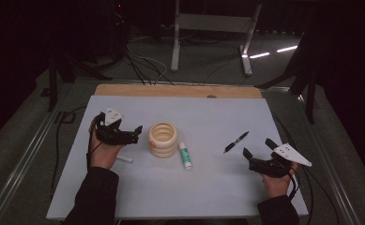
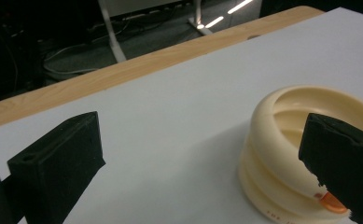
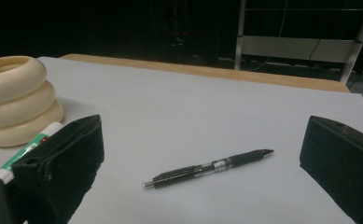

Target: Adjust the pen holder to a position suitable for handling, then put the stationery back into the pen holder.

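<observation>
- Cream ribbed holder [image 1: 163, 139] stands mid-table, glue stick [image 1: 185, 155] just beside it.
- Left gripper [image 1: 132, 133] gapes wide beside the holder.
- Right gripper [image 1: 256, 149] gapes wide near the black pen [image 1: 236, 141].

No readable text anywhere. Cream ringed holder [image 2: 282, 154] mid worktop has tiny red print low on its near side, beside an orange tab [image 2: 332, 203], too blurred to read. Glue stick [image 1: 185, 155] just right of it has a green and white label with a red patch, lettering too small to make out. Black pen [image 3: 207, 169] further right carries a pale band on the barrel, marks not legible. No brands, numbers or signs legible on the worktop [image 1: 227, 117].
</observation>
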A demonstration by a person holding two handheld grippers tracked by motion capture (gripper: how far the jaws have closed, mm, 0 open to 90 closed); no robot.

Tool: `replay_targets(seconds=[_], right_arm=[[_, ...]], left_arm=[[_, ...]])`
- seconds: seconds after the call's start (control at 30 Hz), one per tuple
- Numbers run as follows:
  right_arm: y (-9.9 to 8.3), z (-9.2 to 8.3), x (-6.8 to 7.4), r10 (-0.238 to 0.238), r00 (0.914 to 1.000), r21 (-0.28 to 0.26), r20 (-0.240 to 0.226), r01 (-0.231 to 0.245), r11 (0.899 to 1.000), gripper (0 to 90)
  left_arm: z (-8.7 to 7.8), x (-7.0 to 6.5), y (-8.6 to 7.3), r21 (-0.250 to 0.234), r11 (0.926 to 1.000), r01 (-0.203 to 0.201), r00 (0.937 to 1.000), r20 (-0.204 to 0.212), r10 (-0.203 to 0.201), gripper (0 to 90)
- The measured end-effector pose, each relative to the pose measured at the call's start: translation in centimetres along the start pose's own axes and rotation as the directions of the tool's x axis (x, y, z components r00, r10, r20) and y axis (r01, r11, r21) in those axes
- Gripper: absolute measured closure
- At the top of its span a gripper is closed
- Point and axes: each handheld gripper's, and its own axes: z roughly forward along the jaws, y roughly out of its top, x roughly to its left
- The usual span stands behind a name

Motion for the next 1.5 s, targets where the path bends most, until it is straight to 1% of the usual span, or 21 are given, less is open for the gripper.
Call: replay_targets(seconds=[0.27,0.3,0.67,0.73,0.77,0.83,0.87,1.1,1.23,1.33,1.5], right_arm=[[0.0,0.0,0.0,0.000,1.0000,0.002,0.001,0.000,1.000,0.0],[0.0,0.0,0.0,-0.001,1.0000,0.002,0.001,0.001,1.000,0.0],[0.0,0.0,0.0,0.000,1.0000,0.001,0.006,0.000,1.000,0.0],[0.0,0.0,0.0,0.001,1.0000,0.001,0.007,-0.001,1.000,0.0],[0.0,0.0,0.0,-0.001,1.0000,0.002,0.007,0.001,1.000,0.0],[0.0,0.0,0.0,0.000,1.0000,0.002,0.007,0.000,1.000,0.0],[0.0,0.0,0.0,0.000,1.0000,0.002,0.007,0.000,1.000,0.0],[0.0,-0.1,-0.1,0.006,0.9999,-0.002,0.010,-0.006,1.000,0.0],[0.0,-0.1,0.0,0.001,1.0000,0.000,0.007,-0.001,1.000,0.0],[0.0,0.0,0.0,0.002,1.0000,-0.001,0.008,-0.002,1.000,0.0],[0.0,0.0,0.0,0.002,1.0000,0.000,0.006,-0.002,1.000,0.0]], left_arm=[[-0.6,0.8,-0.4,-0.002,0.9999,0.011,0.9996,-0.024,-0.011,0.2],[-0.7,0.9,-0.5,0.000,0.9998,0.019,0.9994,-0.027,-0.019,0.2],[-0.8,1.2,-0.9,0.011,0.9991,0.041,0.9981,-0.045,-0.041,0.2],[-0.8,1.3,-1.0,0.015,0.9988,0.046,0.9975,-0.054,-0.045,0.2],[-0.8,1.3,-1.1,0.014,0.9983,0.056,0.9968,-0.057,-0.055,0.2],[-0.8,1.3,-1.1,0.017,0.9983,0.055,0.9966,-0.063,-0.054,0.2],[-0.8,1.3,-1.3,0.024,0.9976,0.065,0.9956,-0.070,-0.063,0.2],[-0.8,1.3,-1.9,0.037,0.9957,0.086,0.9919,-0.097,-0.082,0.2],[-0.9,1.4,-2.2,0.041,0.9958,0.082,0.9925,-0.094,-0.078,0.2],[-1.0,1.6,-2.4,0.041,0.9951,0.090,0.9920,-0.093,-0.086,0.2],[-1.2,1.9,-2.8,0.041,0.9951,0.090,0.9921,-0.091,-0.086,0.2]])
